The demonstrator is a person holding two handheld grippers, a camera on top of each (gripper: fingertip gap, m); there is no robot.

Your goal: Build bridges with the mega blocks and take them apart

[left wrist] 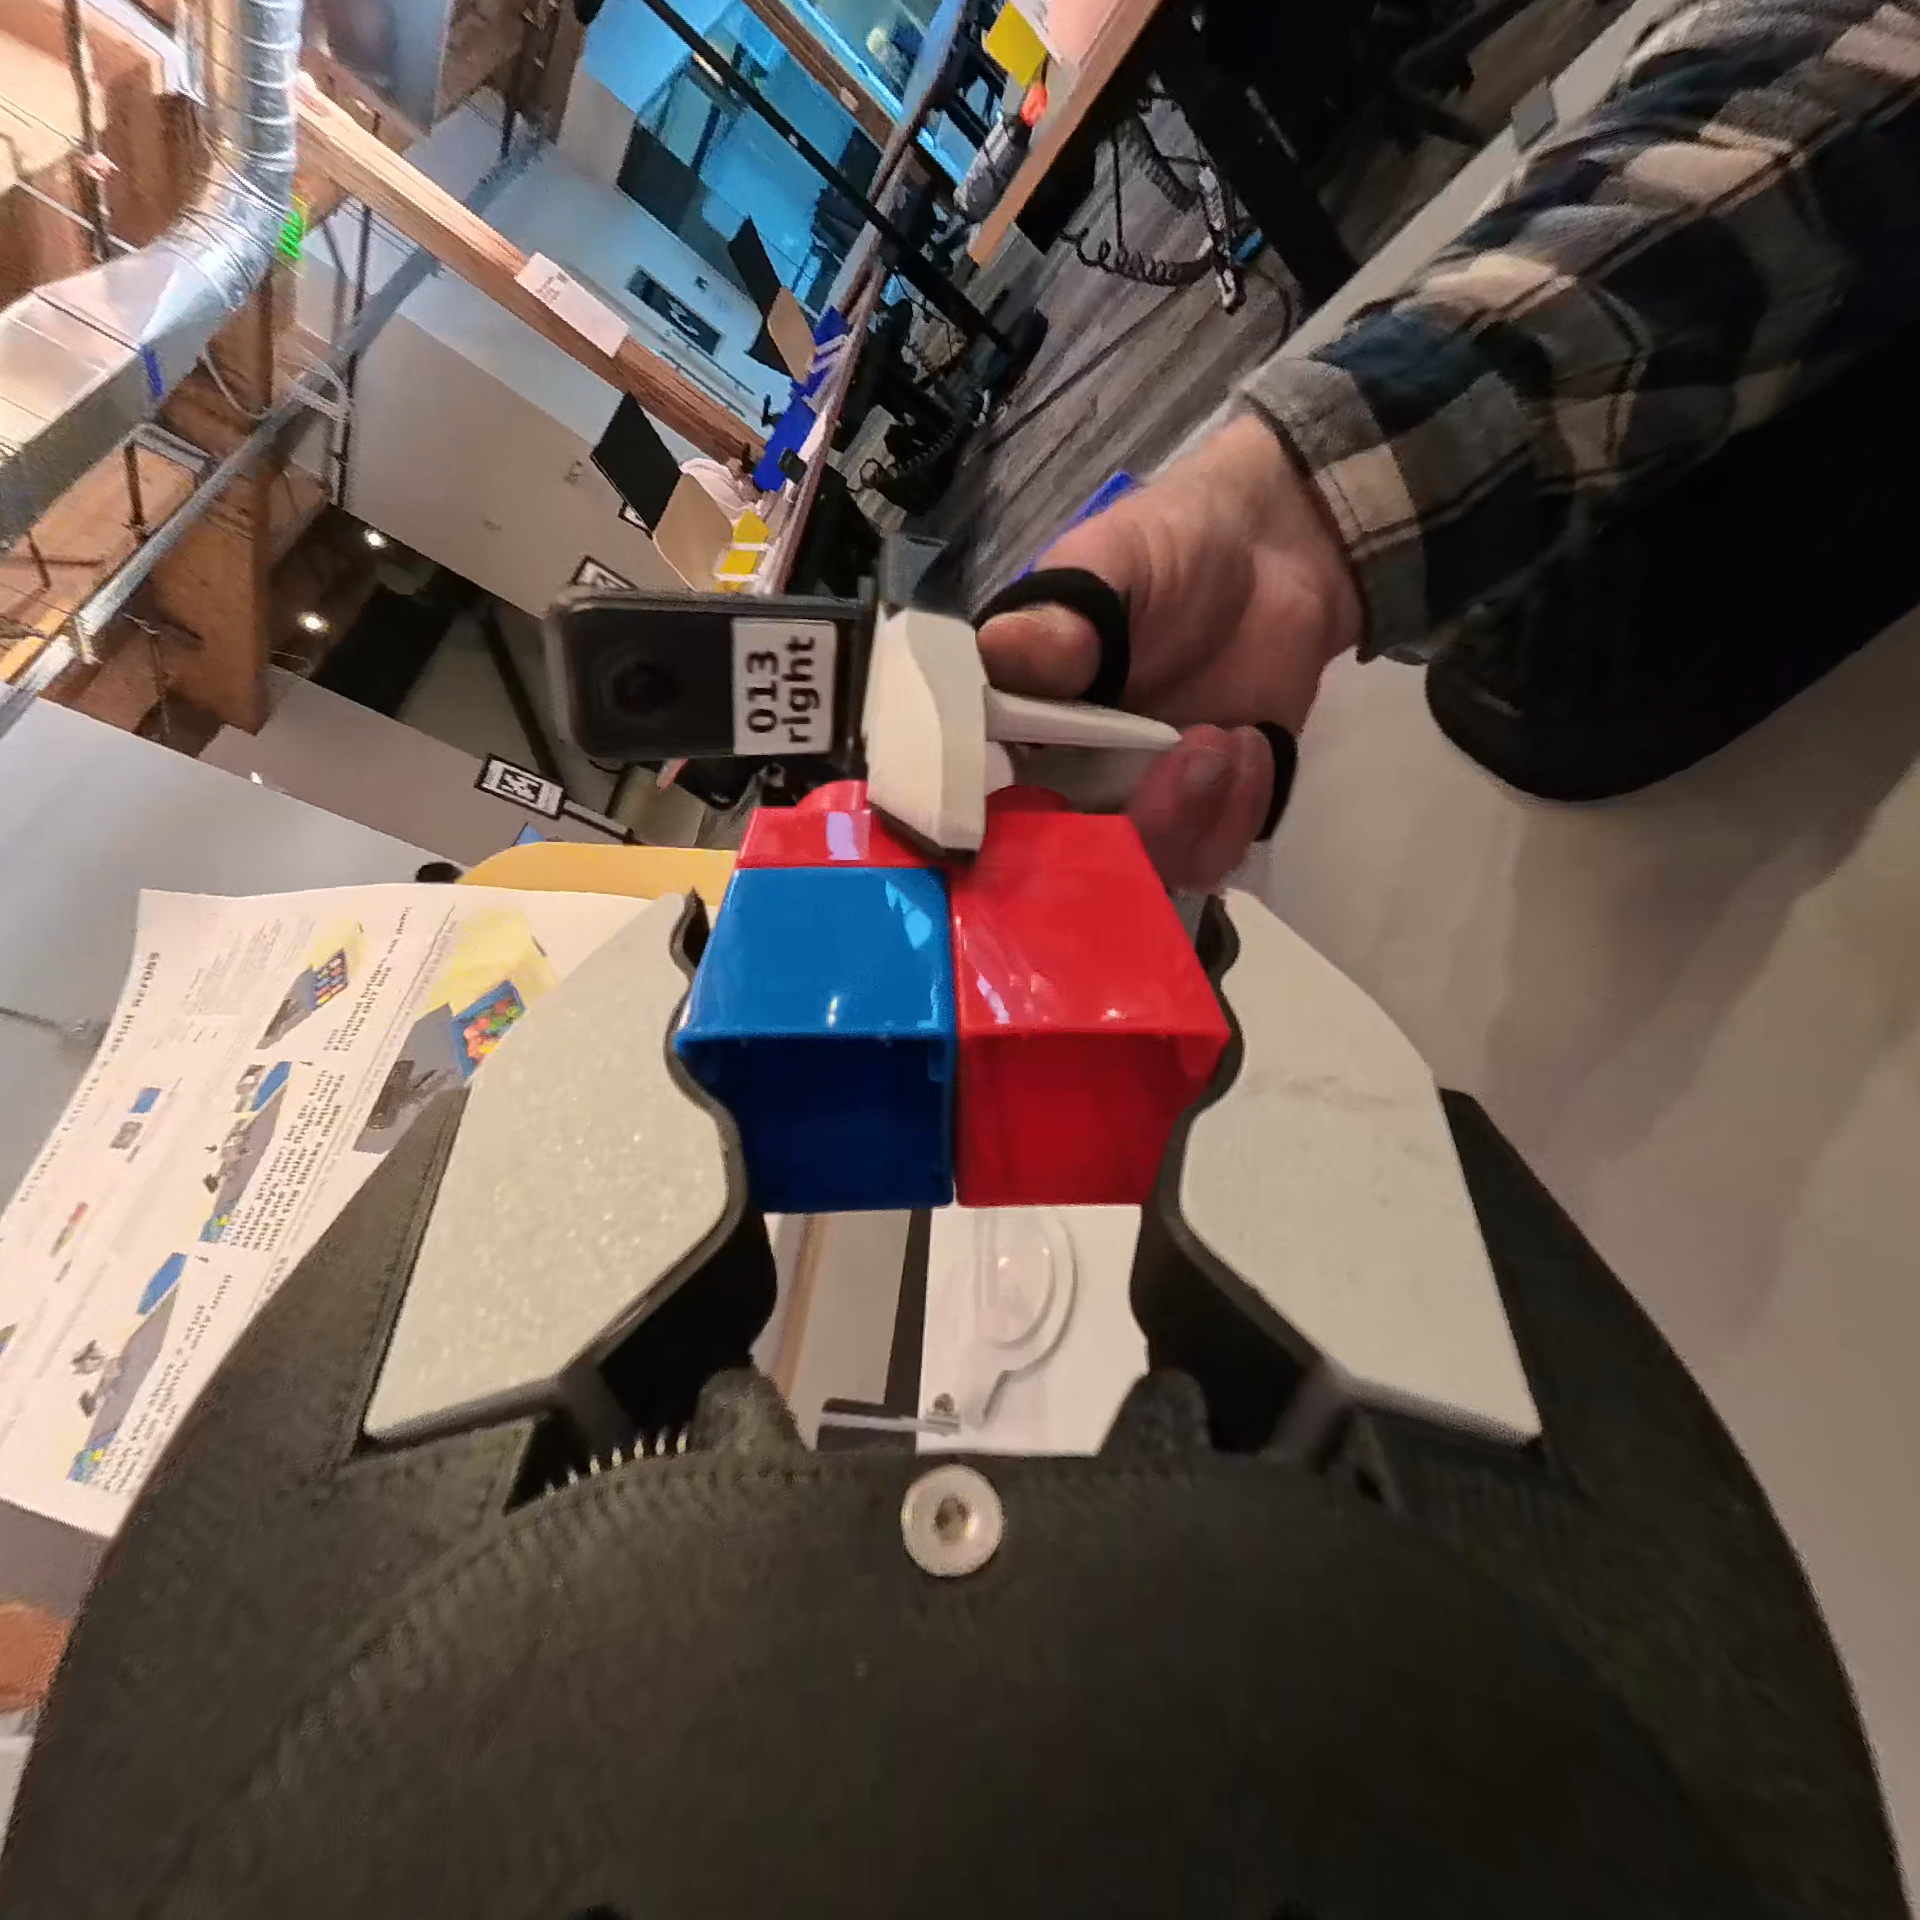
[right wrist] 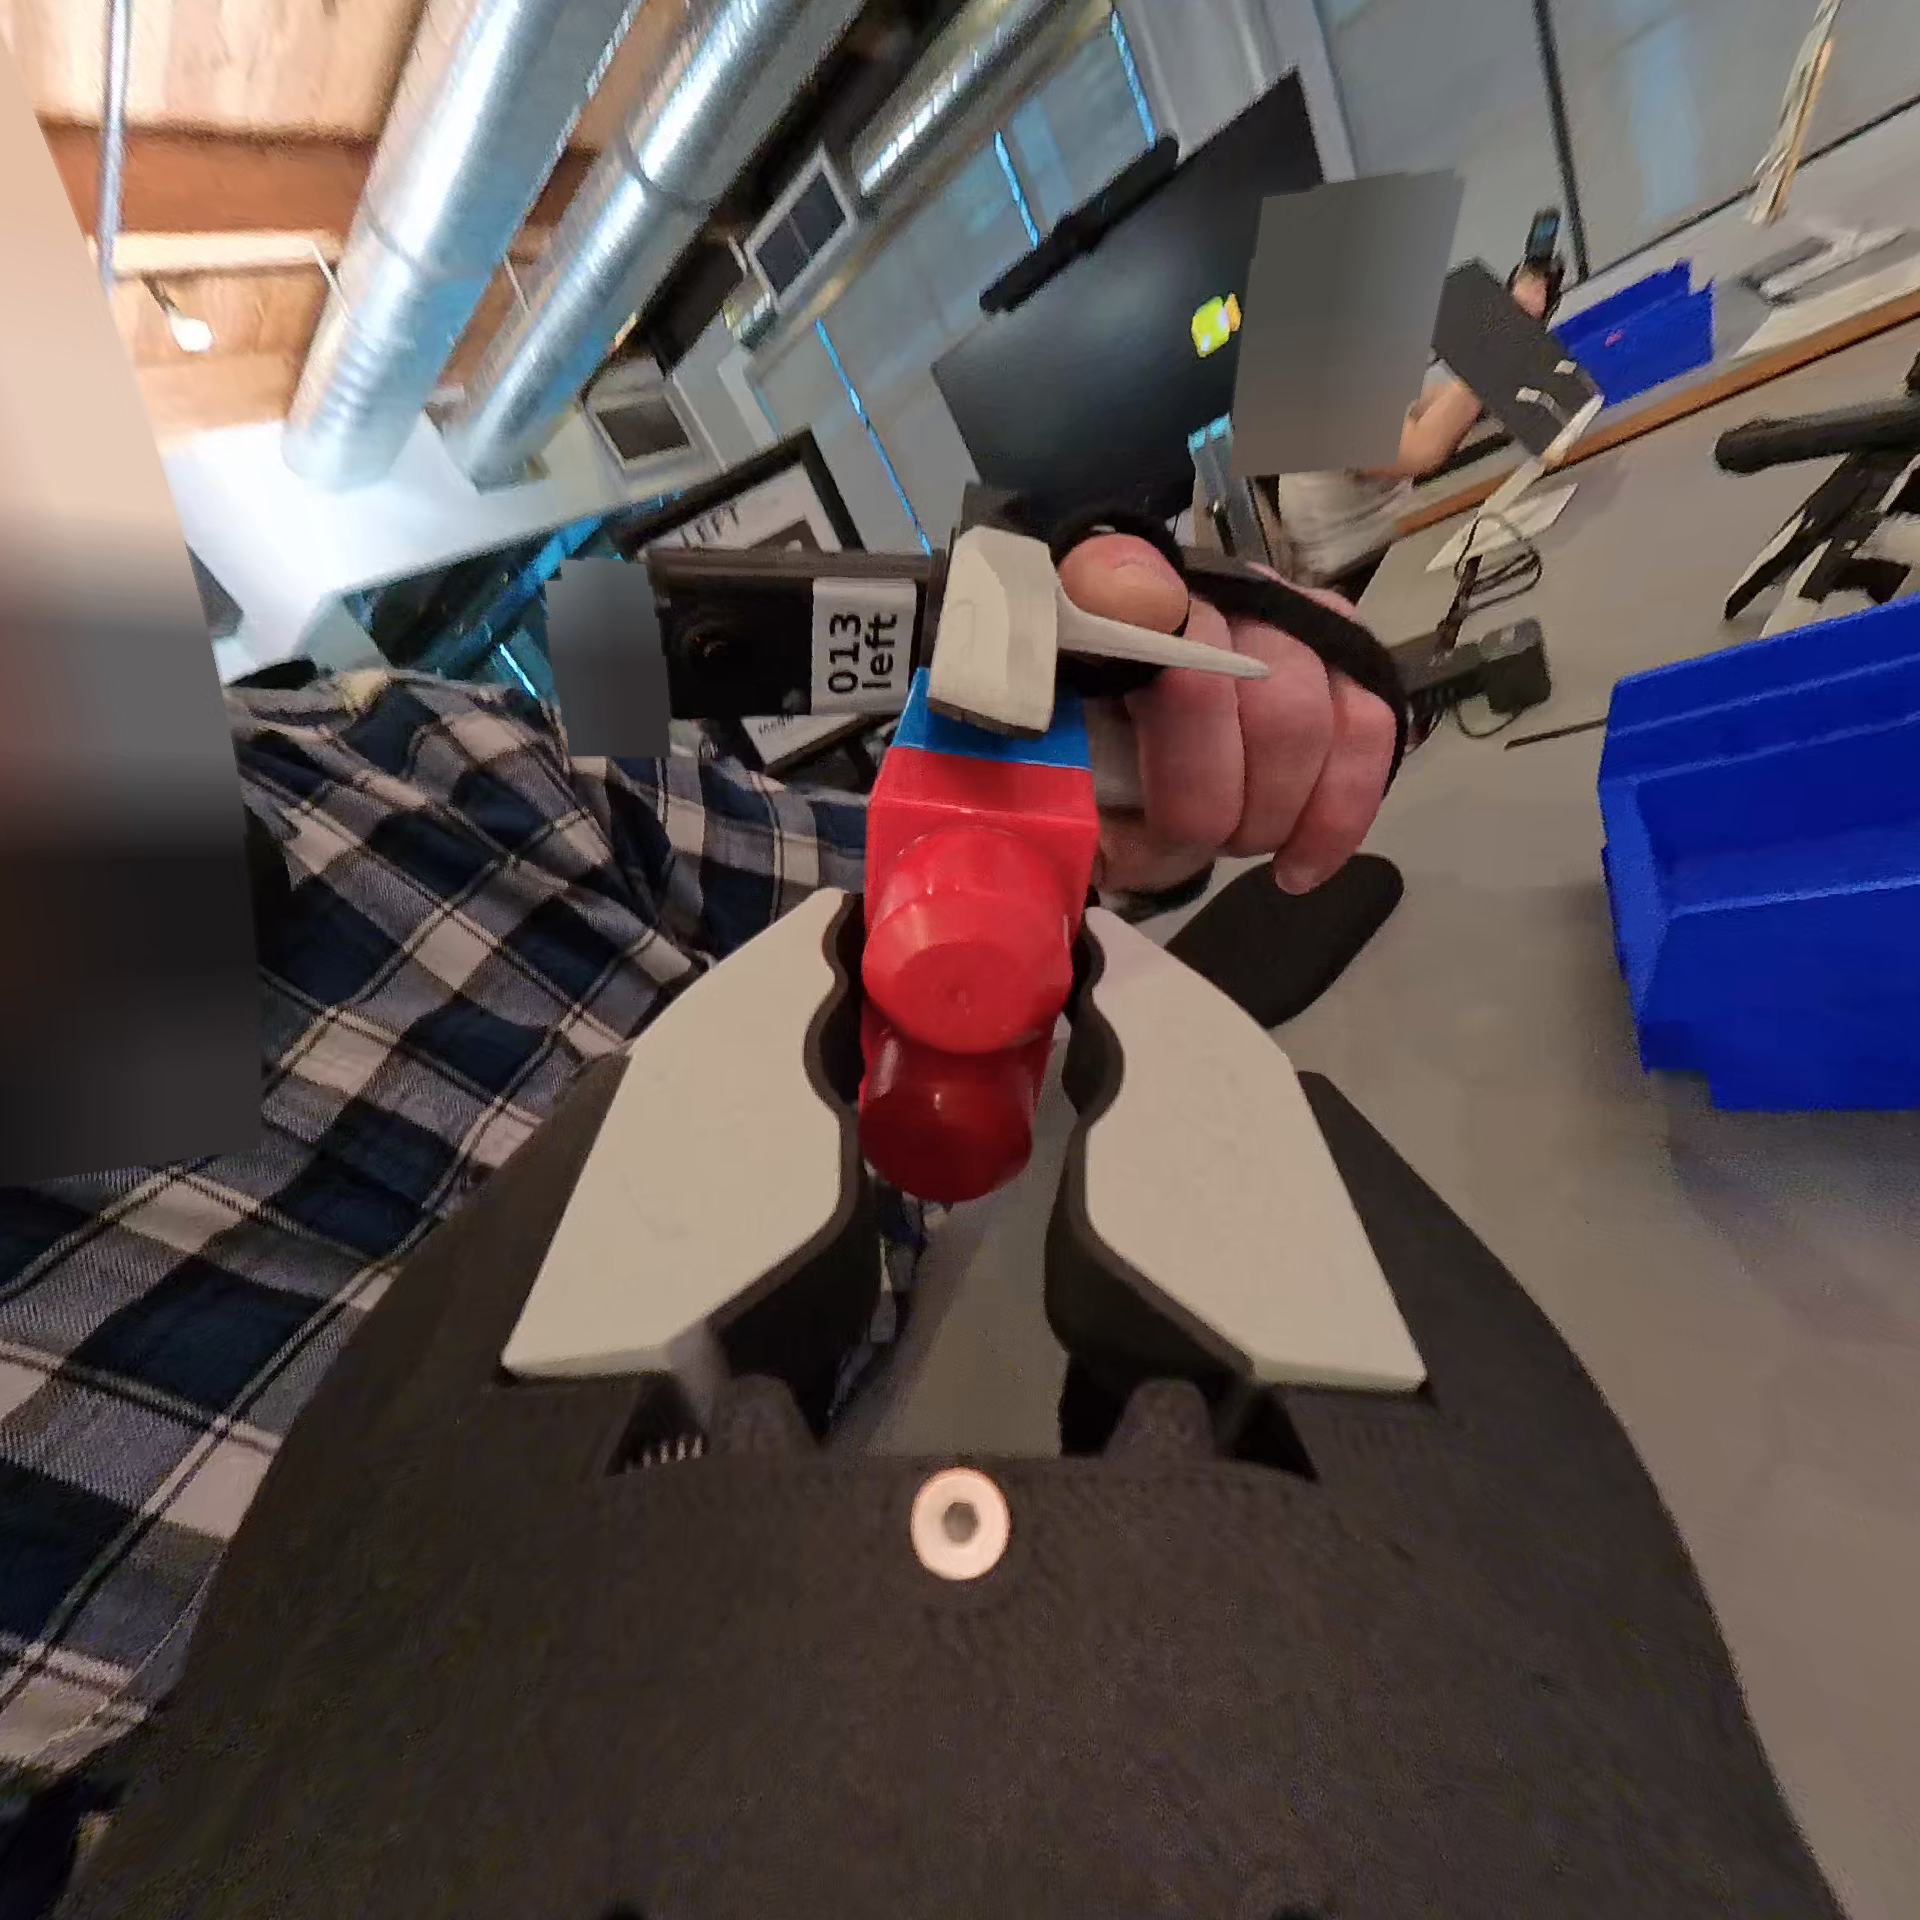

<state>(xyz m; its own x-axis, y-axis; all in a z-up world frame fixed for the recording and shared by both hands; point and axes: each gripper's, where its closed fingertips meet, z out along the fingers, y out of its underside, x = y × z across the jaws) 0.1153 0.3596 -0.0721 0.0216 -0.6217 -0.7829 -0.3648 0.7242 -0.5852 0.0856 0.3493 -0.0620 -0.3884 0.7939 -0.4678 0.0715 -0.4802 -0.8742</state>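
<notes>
Left gripper [left wrist: 951, 997] spread wide, pads pressed on the outer sides of a blue block [left wrist: 826, 1029] and a red block [left wrist: 1075, 1039] standing side by side. Right gripper [right wrist: 966, 966] narrowed on the long red block [right wrist: 977, 935] capping that pair, studs toward its camera. All held aloft above the grey table [right wrist: 1558, 1299].

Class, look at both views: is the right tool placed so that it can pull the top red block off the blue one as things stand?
Probably yes. The right tool already clamps the top red block, and the left tool grips the blue block and the red block beside it. Nothing blocks a pull.
</notes>
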